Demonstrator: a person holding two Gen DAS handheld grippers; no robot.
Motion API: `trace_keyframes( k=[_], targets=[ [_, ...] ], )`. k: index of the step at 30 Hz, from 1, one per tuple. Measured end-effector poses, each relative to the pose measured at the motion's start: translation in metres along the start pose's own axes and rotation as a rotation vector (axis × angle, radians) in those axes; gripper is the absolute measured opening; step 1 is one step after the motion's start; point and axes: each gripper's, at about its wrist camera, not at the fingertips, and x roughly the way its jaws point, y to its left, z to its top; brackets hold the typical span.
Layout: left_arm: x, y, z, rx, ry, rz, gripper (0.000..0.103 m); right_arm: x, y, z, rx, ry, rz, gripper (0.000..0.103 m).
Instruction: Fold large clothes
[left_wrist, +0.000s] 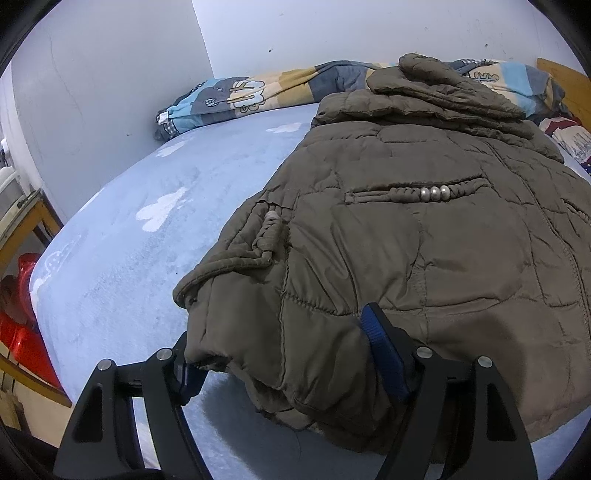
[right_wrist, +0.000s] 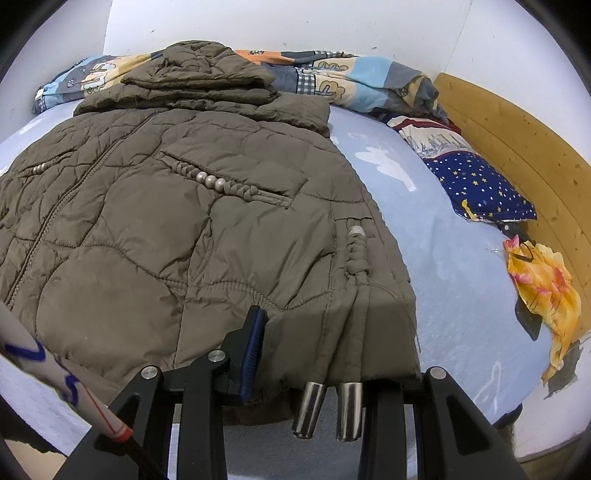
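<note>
Olive-brown quilted nylon makes up the large padded jacket (left_wrist: 424, 236), which is laid front-up on the pale blue fleece bed sheet (left_wrist: 122, 258) with its hood folded down at the far end, near the striped cartoon-print blanket (left_wrist: 258, 92) bunched along the wall. The hem's left corner is pinched by the left tongs (left_wrist: 280, 354), the fabric being gathered between the blue-padded fingers (left_wrist: 384, 350). The right corner is taken by the right tongs (right_wrist: 332, 354); only one finger shows there, so a firm grip is presumed rather than confirmed, and two metal cord ends (right_wrist: 328, 410) hang below the hem. The step in hand is judged to be the bottom-to-top fold. Both corners would next need lifting together and carrying toward the hood, kept level so the bulky padding is not twisted.
</note>
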Motion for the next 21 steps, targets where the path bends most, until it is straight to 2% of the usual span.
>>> trace_keyframes(
  k=[11,16,21],
  targets=[
    [-0.006,-0.008,0.0,0.05,-0.027,-0.02,0.054,0.0,0.001,0.001,-0.014,-0.001,-0.009,0.033],
    [-0.01,-0.012,0.001,0.073,-0.048,-0.029,0.041,-0.001,0.002,0.003,-0.022,-0.008,-0.018,0.027],
    [-0.013,-0.01,0.002,0.068,-0.059,-0.042,0.035,-0.002,0.002,0.004,-0.02,-0.011,-0.02,0.026]
  ],
)
